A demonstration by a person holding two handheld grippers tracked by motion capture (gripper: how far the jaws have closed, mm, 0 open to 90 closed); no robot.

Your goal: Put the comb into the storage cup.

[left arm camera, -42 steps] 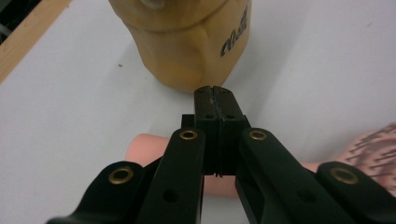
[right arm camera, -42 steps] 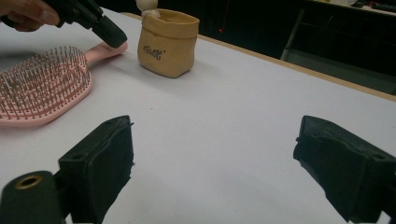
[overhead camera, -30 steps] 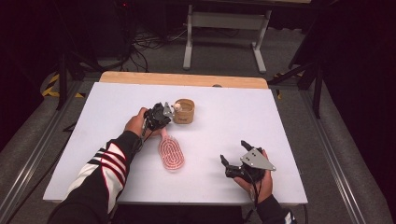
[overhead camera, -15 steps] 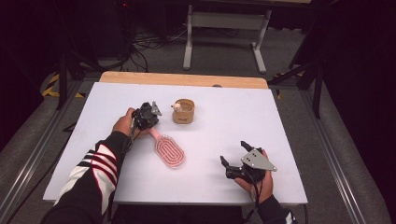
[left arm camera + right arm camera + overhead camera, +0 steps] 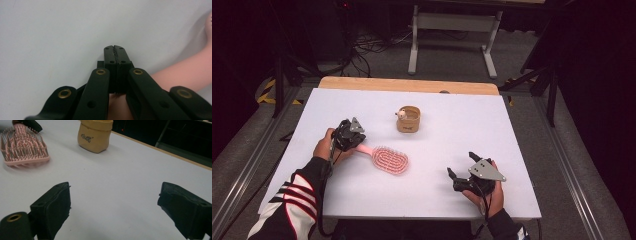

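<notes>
We take the tan pouch (image 5: 408,119) on the white table (image 5: 522,130) as our landmark. The pink hairbrush (image 5: 386,159) lies flat on the table, near the pouch on the person's side and slightly toward their left, bristles up, its head nearer the pouch and its handle running away to the left.

We find the left gripper (image 5: 354,145) at the handle end, well left of the pouch. Its jaws meet in front with no gap, and the pink handle passes under and beside them; we cannot tell whether they pinch it.

We find the right gripper (image 5: 459,172) well apart from the pouch, toward the near right edge. Its jaws stand wide with bare table between them, holding nothing.
</notes>
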